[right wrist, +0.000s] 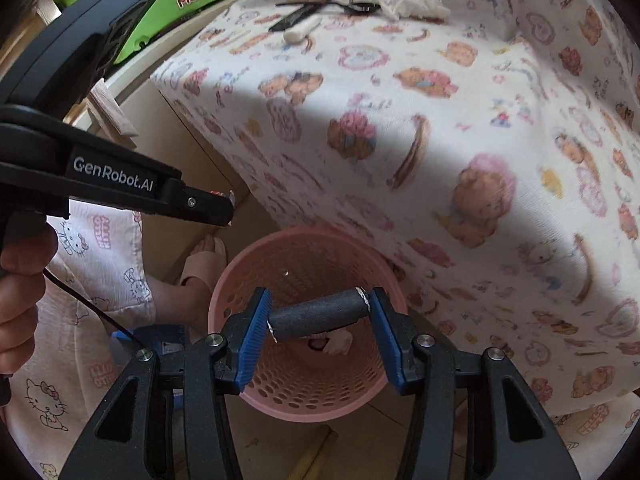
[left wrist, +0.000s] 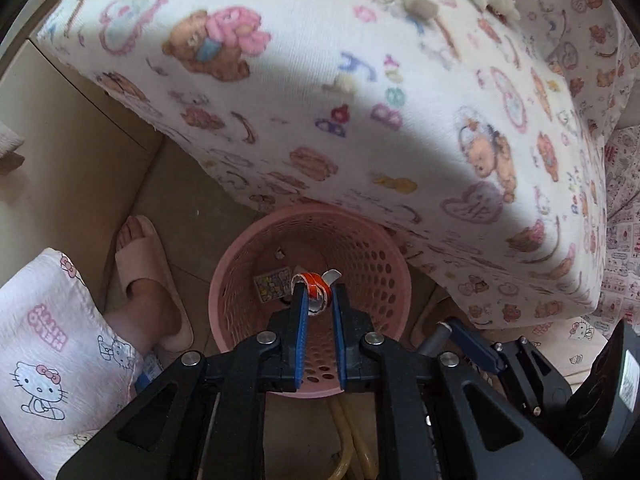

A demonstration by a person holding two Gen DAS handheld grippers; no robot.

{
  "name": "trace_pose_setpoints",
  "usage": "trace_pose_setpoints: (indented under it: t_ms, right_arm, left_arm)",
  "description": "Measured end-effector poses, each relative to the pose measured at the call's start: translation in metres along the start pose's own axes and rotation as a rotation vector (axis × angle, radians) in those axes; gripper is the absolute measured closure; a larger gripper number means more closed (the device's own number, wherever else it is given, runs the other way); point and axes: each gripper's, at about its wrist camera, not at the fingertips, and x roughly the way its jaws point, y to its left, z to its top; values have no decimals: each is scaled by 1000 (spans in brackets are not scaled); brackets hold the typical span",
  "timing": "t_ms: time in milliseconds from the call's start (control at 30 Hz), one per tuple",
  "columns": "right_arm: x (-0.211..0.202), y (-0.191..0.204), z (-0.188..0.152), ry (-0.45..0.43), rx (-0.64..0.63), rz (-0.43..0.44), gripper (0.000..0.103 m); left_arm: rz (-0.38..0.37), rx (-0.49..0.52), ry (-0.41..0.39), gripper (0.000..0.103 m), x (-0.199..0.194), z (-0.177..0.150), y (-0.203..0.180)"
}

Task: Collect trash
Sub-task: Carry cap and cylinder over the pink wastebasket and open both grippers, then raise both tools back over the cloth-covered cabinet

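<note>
Hanging over the pink basket [left wrist: 310,248], both grippers carry trash, and what matters now is that each piece sits straight above the open mouth and not above the rim.

On the left side, the left gripper [left wrist: 319,296] has its fingers almost pressed together, pinching a small crumpled red and white wrapper [left wrist: 314,285] at the very tips. The wrapper is seen against the basket's inside, near the middle of the mouth, above a printed paper [left wrist: 273,282] that already lies at the bottom. It is a small round lump with no real long axis, so I judge it will fall cleanly when the fingers spread.

On the right side, the right gripper [right wrist: 318,314] stands about half open, its blue pads [right wrist: 253,338] clamped on the two ends of a dark grey cylinder [right wrist: 318,317]. The cylinder's long axis lies across the fingers, from pad to pad, nearly level, and it crosses the basket's [right wrist: 304,404] mouth. It looks shorter than the mouth is wide, but it sits toward the near rim, so I think this one needs more care.

Both grippers seem equally near to the basket. More trash, white crumpled tissue [right wrist: 412,4] and a white stick [right wrist: 302,31], waits on the cloth-covered table [right wrist: 400,120] behind.
</note>
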Motion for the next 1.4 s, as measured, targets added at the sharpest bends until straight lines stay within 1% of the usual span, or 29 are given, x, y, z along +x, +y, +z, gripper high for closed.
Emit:
trace_pose_setpoints:
  t_ms: [100, 200, 267, 400, 500, 533, 567, 633, 667, 700, 767, 800, 867, 967, 1033, 1100, 1167, 1233, 1333, 1400]
  right_arm:
    - [19, 5, -6, 54, -14, -25, 50]
    - [33, 4, -8, 102, -1, -24, 50]
    - [39, 1, -9, 124, 11, -31, 50]
    - [47, -6, -13, 157, 31, -37, 50]
    - [50, -10, -15, 176, 44, -31, 50]
    - [51, -12, -15, 182, 48, -30, 48]
    - [51, -13, -16, 186, 54, -29, 46]
    - [51, -15, -17, 181, 65, -27, 36]
    - [50, -16, -17, 175, 70, -29, 35]
    - [48, -16, -17, 171, 73, -32, 34]
    - [45, -18, -15, 164, 83, -39, 31]
    - [43, -19, -14, 154, 91, -44, 29]
    - [38, -21, -12, 136, 104, -54, 26]
    - [31, -20, -8, 110, 101, -76, 25]
    - [23, -18, -6, 84, 89, -91, 25]
    - [12, -13, -3, 49, 73, -95, 25]
    - [-1, -8, -1, 5, 58, -101, 25]
    - [-20, -3, -2, -74, 49, -144, 25]
    - [-49, 3, -5, -192, 41, -168, 25]
    - [-61, 2, -4, -244, 56, -182, 25]
  left_arm:
    - [14, -46, 71, 94, 21, 3, 7]
    - [-11, -97, 133, 94, 37, 6, 16]
    - [-5, -116, 155, 94, 45, 6, 18]
    - [18, -129, 172, 94, 53, 5, 18]
    - [17, -121, 174, 82, 53, 3, 18]
    - [18, -119, 170, 71, 52, 2, 18]
    - [20, -118, 162, 62, 51, 1, 18]
    - [25, -117, 148, 54, 48, 1, 18]
    - [26, -118, 141, 49, 46, 1, 18]
    - [29, -121, 134, 46, 43, 1, 18]
    - [62, -116, 101, 41, 37, 2, 17]
    - [84, -106, 83, 40, 34, 3, 15]
    - [109, -92, 54, 37, 27, 4, 12]
    - [111, -83, 3, 36, 13, 5, 10]
    - [115, -60, -50, 35, -1, 5, 8]
    - [128, -32, -111, 32, -17, 4, 4]
    - [142, -1, -177, 28, -33, 2, -1]
    - [159, 30, -223, 26, -44, 3, -5]
    - [187, 29, -286, 26, -57, 5, -4]
    - [178, 33, -318, 26, -66, 6, -4]
